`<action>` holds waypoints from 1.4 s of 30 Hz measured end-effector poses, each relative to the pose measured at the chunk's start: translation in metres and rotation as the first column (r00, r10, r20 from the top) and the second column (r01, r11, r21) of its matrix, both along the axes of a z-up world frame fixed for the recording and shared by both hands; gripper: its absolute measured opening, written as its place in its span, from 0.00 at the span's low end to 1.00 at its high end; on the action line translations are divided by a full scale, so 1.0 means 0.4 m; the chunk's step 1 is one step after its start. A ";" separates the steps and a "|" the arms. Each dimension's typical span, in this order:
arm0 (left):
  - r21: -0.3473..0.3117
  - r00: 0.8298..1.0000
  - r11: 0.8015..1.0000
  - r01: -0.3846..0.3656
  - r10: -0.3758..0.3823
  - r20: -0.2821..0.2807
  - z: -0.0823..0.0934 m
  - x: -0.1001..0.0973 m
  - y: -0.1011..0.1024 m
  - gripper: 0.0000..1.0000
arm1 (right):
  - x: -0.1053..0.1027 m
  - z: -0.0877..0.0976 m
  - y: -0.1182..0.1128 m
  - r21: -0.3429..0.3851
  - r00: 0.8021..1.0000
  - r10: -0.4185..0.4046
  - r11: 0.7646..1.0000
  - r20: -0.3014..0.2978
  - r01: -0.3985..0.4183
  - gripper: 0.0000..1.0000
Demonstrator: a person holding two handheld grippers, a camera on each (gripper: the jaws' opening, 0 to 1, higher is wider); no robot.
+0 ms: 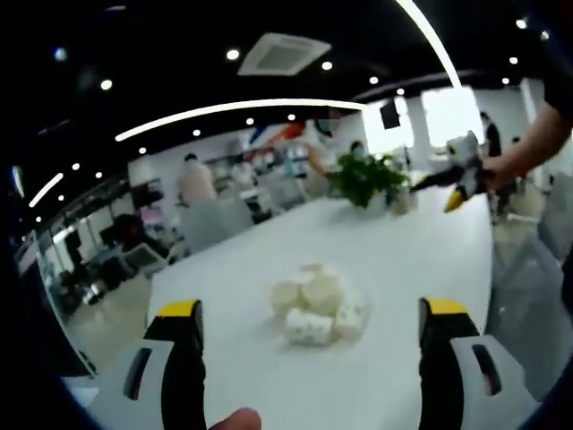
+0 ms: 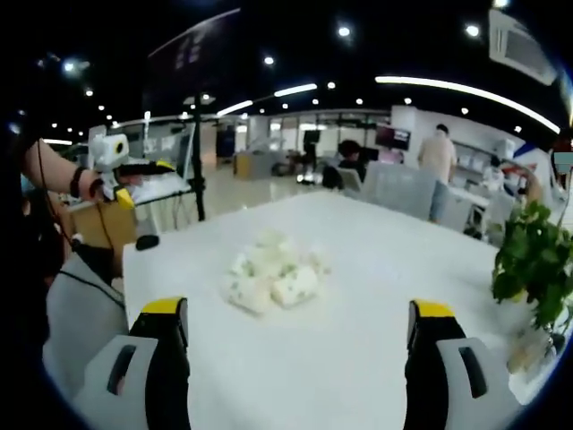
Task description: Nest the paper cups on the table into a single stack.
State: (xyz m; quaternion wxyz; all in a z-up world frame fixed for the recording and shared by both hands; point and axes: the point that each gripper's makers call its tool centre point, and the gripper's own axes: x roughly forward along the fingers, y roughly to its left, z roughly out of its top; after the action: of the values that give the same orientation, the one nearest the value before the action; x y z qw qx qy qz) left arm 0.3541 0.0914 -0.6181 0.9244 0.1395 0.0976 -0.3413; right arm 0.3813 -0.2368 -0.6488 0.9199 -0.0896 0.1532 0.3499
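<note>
I make out the paper cups (image 1: 320,313) (image 2: 271,278) only as a blurred white heap mid-table (image 1: 403,260). My left gripper (image 1: 309,333) and right gripper (image 2: 297,333) gape wide, holding nothing. A plant (image 2: 537,264) sits near the table's edge.

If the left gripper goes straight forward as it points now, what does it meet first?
Probably the pile of paper cups, lying between the open left gripper jaws' line on the white table; depth is unclear.
</note>
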 end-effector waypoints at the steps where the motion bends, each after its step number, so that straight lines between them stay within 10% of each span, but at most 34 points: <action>1: 0.007 1.000 1.000 0.015 -0.015 -0.005 -0.005 -0.001 -0.010 1.00 | 0.008 0.001 0.000 0.003 1.000 -0.002 1.000 -0.004 0.002 1.00; 35: 0.007 0.995 0.997 -0.080 0.080 -0.066 -0.077 0.048 -0.031 1.00 | 0.081 -0.077 0.066 -0.028 0.977 0.215 0.976 -0.002 -0.215 0.94; 42: -0.006 0.994 0.997 -0.083 0.082 -0.066 -0.086 0.044 -0.029 1.00 | 0.074 -0.129 0.120 0.042 0.957 0.266 0.964 -0.115 -0.263 0.81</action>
State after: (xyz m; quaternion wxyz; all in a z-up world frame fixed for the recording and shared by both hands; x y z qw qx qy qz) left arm 0.3717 0.0799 -0.6526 0.9346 0.1200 0.1320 -0.3076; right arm 0.4108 -0.1889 -0.7005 0.8550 -0.0762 0.1900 0.4766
